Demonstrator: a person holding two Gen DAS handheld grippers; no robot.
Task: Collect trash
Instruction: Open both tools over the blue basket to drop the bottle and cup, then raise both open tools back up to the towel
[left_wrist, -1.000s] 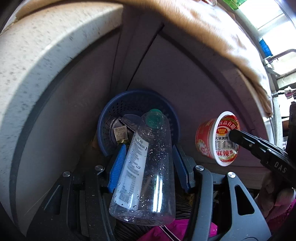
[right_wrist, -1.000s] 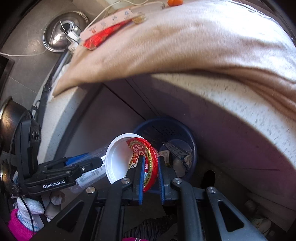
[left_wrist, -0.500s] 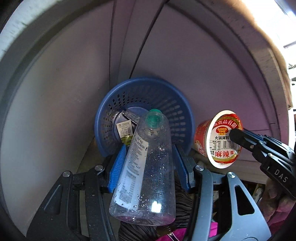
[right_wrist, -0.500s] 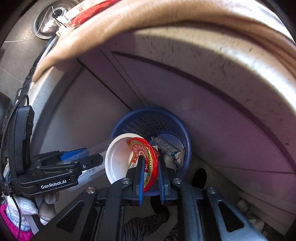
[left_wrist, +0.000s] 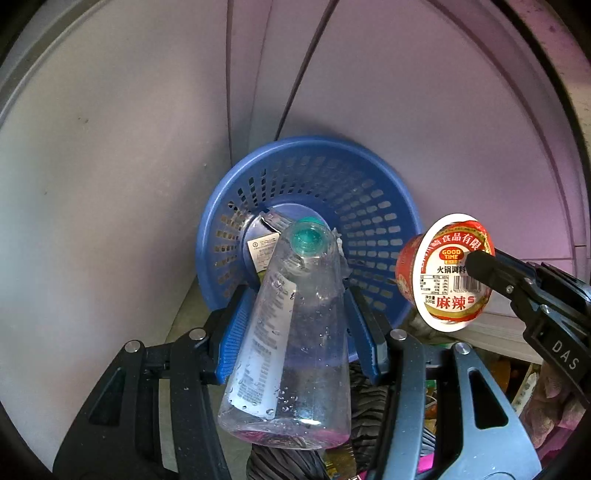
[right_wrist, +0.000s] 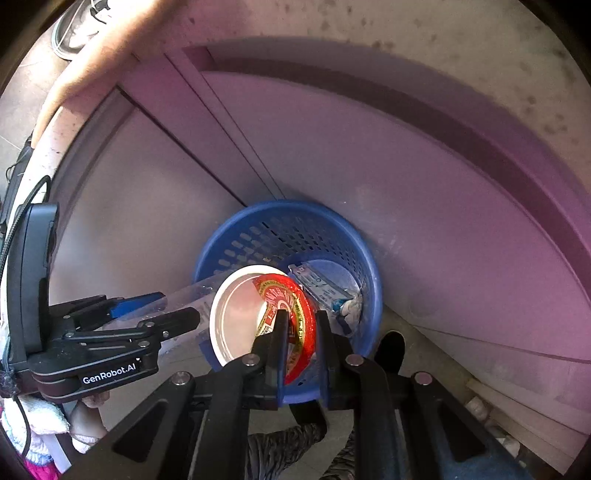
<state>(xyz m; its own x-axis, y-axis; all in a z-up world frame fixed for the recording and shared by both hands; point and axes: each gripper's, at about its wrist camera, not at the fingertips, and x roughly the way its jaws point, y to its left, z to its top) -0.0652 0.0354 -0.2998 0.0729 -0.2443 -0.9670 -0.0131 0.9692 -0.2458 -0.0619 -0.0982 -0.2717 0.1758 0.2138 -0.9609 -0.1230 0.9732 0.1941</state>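
Observation:
My left gripper (left_wrist: 295, 317) is shut on a clear plastic bottle (left_wrist: 291, 339) with a green cap, its cap end pointing into a blue perforated trash basket (left_wrist: 369, 206) just ahead. My right gripper (right_wrist: 299, 325) is shut on the rim of a small red and white sauce cup (right_wrist: 284, 314), held over the basket's near rim (right_wrist: 218, 247). The cup (left_wrist: 447, 273) and right gripper also show at the right of the left wrist view. The basket holds a flattened wrapper (right_wrist: 321, 288) and other scraps.
The basket stands on the floor against pale cabinet doors (left_wrist: 110, 184) under a speckled counter edge (right_wrist: 480, 44). My left gripper (right_wrist: 122, 332) shows at the left of the right wrist view. Dark trousers (right_wrist: 288, 446) are below.
Both grippers have moved closer to and lower toward the basket, which now looks larger. The counter top and beige cloth have mostly slid out of view. Both grips are unchanged.

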